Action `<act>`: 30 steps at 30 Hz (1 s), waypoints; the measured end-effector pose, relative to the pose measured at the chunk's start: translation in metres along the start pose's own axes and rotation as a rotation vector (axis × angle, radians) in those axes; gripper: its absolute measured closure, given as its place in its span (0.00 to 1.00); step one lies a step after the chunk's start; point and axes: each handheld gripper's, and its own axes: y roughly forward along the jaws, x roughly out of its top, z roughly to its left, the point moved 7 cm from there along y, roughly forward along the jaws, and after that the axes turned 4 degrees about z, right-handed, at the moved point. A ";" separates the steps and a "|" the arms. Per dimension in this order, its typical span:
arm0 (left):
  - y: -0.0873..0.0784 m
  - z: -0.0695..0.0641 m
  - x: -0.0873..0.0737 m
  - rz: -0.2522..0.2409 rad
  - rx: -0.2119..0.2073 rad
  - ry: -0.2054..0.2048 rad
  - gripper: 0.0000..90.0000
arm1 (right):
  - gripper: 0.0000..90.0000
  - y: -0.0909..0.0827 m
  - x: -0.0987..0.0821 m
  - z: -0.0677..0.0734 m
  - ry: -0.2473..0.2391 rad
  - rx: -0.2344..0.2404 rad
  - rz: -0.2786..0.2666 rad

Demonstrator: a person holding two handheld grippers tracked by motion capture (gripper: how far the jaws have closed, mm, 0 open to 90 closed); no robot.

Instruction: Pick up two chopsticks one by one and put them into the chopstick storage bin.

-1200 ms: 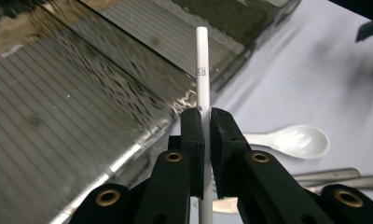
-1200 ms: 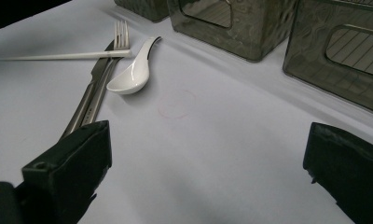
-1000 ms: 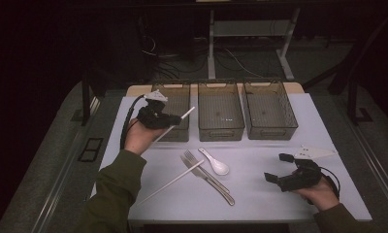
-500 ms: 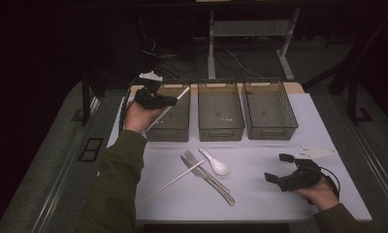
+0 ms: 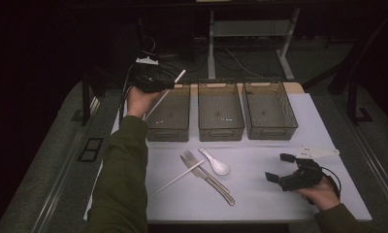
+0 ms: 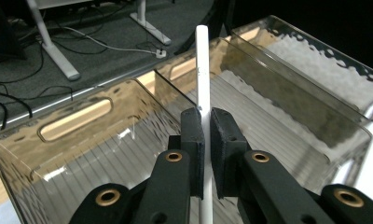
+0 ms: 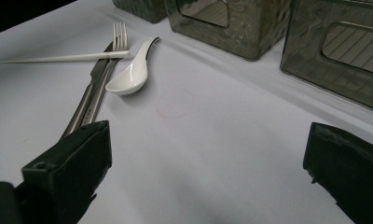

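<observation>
No brand, label or writing can be read on anything here.

The left gripper (image 5: 155,82) is held up at the far left corner of the left bin (image 5: 170,112), the person's left arm in an olive sleeve (image 5: 121,179) stretched forward from the near edge of the bench (image 5: 260,204). Its black fingers (image 6: 194,140) are nearly closed, pinching a thin white stick (image 6: 204,98) between them. In the high view the stick slants from above the bin's far rim down toward its inside. In the left gripper view the stick rises straight up past the fingertips, over the bin's ribbed floor.

The right gripper (image 5: 284,170) rests low on the bench, well to the right of the left bin and nearer the person, held in the right hand (image 5: 323,194). Its blocky black fingers (image 7: 77,154) stand wide apart with nothing between them.

Three bins of smoky translucent plastic sit in a row at the far side of the bench: the left bin, a middle bin (image 5: 220,110) and a right bin (image 5: 269,109). They are rectangular, with slot handles and rippled walls.

In front of the left and middle bins lie a metal fork (image 5: 194,162), a metal knife (image 5: 216,182), a glossy white spoon (image 5: 216,162) and a second white stick (image 5: 175,179), which crosses over the fork and knife. The bench top is smooth, pale and matte.
</observation>
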 end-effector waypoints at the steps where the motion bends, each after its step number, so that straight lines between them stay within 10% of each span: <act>1: 0.002 0.002 0.001 -0.010 -0.005 -0.008 0.93 | 0.01 0.000 0.000 0.000 0.002 0.001 0.000; 30: 0.059 0.022 -0.038 0.138 0.074 -0.057 0.93 | 0.01 -0.001 -0.001 -0.002 0.007 0.007 -0.004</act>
